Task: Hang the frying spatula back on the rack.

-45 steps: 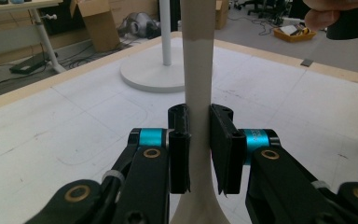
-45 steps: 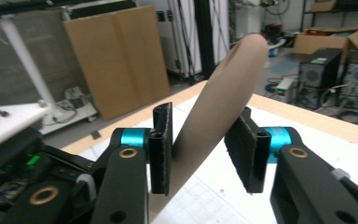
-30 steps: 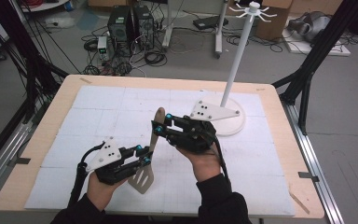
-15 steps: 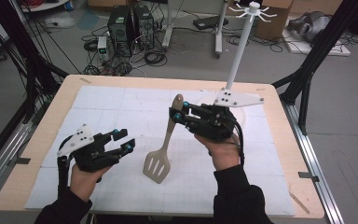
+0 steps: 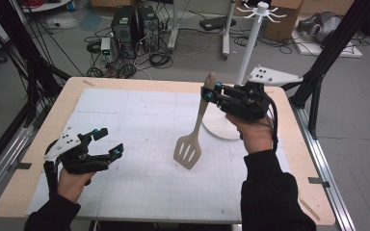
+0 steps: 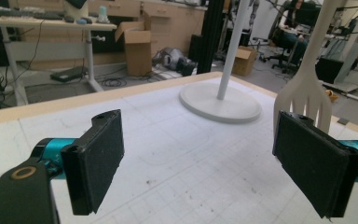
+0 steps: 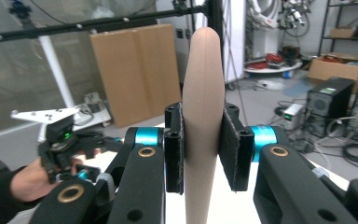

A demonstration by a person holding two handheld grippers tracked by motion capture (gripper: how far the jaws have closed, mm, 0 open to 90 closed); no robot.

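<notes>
A beige slotted spatula (image 5: 188, 151) hangs blade-down above the middle of the table. My right gripper (image 5: 210, 92) is shut on the top of its handle (image 7: 204, 93), one pad on each side. At the table's front left my left gripper (image 5: 110, 142) stands apart from the spatula. Its jaws have just been opening and are now wide, with nothing between the pads (image 6: 98, 158). In the left gripper view the spatula blade (image 6: 305, 88) hangs beyond the right pad. The right gripper view has the left gripper (image 7: 63, 140) farther off at lower left.
A white stand with hooks on top has its pole (image 5: 250, 48) and round base (image 5: 220, 131) at the table's back right, just behind the right hand. A white gridded mat (image 5: 139, 110) covers the tabletop. Computers and cables lie on the floor beyond.
The left gripper let go of the spatula blade, opened and drew back to the left. The right gripper lifted the spatula up and to the right.
</notes>
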